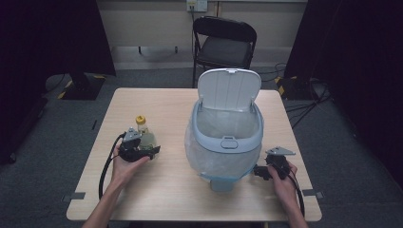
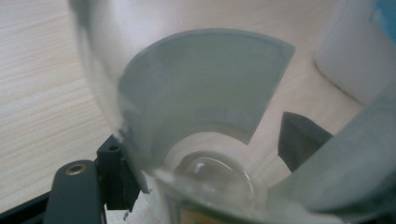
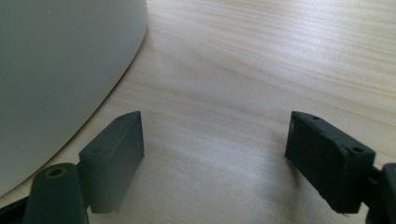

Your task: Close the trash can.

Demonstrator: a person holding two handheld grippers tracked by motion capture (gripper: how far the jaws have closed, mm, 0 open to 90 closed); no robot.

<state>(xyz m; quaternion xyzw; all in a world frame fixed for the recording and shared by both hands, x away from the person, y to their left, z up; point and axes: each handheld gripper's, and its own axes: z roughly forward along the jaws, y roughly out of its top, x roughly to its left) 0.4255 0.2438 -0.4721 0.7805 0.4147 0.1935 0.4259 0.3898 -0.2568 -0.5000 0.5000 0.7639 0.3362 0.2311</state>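
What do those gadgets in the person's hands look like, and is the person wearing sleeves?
Each hand holds a small black gripper: the left gripper and the right gripper. Each has two blocky black jaws, with a brass-coloured screw at a hinge. A grey three-cornered plate sits on top of each, and a black cable trails back. The forearms are bare, with no sleeves.

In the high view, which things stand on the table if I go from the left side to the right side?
Left gripper with its jaws around the yellow-capped bottle → white bin with its lid up and a clear liner inside → right gripper, jaws apart with nothing between them.
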